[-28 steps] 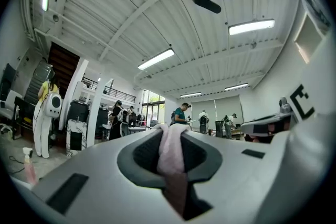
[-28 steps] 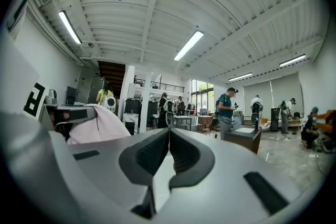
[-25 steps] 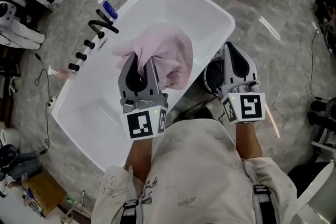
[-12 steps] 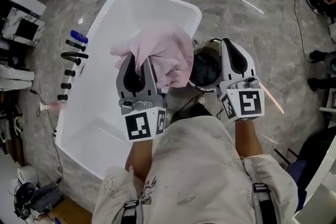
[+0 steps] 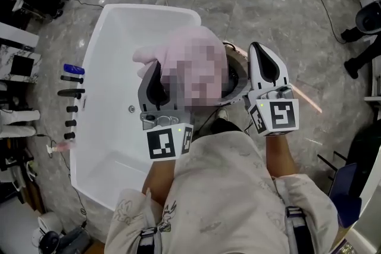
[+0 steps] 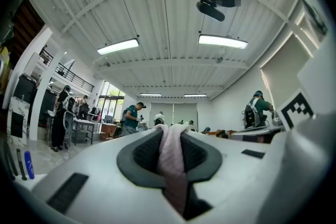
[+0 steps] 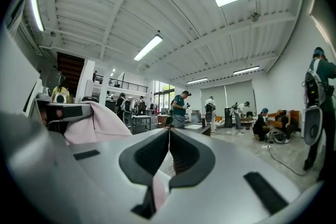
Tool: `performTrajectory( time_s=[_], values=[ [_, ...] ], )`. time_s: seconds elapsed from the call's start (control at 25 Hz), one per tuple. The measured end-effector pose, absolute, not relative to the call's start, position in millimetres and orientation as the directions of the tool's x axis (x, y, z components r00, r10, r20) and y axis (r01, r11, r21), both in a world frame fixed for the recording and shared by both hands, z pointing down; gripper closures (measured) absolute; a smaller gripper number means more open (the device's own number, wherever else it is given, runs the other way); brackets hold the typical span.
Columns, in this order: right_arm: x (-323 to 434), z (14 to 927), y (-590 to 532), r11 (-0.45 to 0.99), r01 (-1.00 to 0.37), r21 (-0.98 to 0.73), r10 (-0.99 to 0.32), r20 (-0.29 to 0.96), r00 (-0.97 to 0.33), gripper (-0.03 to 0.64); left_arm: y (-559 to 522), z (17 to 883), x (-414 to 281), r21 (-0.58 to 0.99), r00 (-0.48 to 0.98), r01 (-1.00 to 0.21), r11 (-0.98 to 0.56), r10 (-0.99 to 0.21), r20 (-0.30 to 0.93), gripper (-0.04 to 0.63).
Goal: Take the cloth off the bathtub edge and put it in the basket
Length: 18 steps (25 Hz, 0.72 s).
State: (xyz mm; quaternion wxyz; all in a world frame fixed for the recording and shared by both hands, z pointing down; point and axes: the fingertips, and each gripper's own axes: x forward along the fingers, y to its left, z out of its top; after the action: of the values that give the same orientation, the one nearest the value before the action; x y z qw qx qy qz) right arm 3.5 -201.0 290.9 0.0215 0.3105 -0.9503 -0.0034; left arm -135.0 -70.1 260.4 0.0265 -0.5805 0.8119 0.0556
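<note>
**A:** Head view: what is changing?

**B:** The left tool point(image 5: 158, 75) is carrying the pink cloth point(image 5: 162, 54) clear of the bathtub point(image 5: 98, 56). A second ago the cloth was hanging over the tub's basin. Now it is overlapping the near side of the basket point(image 5: 239, 70), which stands on the floor just beside the tub. Lifting seems finished, and lowering and letting go are what remain.

**A:** And around it?

**B:** The right tool point(image 5: 265, 66) is hovering just to the basket's right. Black fittings point(image 5: 71, 92) and a blue bottle point(image 5: 74, 69) are sitting on the tub's far rim, well apart from the route. The cloth is hiding much of the basket's mouth, so aiming may be harder.

**A:** Left gripper view?

**B:** The left tool point(image 6: 169, 136) is pinching a fold of the cloth point(image 6: 171, 161), its jaws parted only by the fabric.

**A:** Right gripper view?

**B:** The right tool point(image 7: 168, 135) is pressing its tips together on nothing. The cloth point(image 7: 93, 124) is draping to its left.
</note>
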Motion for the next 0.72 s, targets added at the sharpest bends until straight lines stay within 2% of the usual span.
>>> performTrajectory(
  time_s=[0.72],
  values=[
    [116, 312, -315, 0.746, -0.665, -0.043, -0.663, 0.051, -0.747, 0.626, -200, 277, -31, 0.068, -0.231, -0.972, 0.227, -0.971, -0.066, 0.537]
  ],
)
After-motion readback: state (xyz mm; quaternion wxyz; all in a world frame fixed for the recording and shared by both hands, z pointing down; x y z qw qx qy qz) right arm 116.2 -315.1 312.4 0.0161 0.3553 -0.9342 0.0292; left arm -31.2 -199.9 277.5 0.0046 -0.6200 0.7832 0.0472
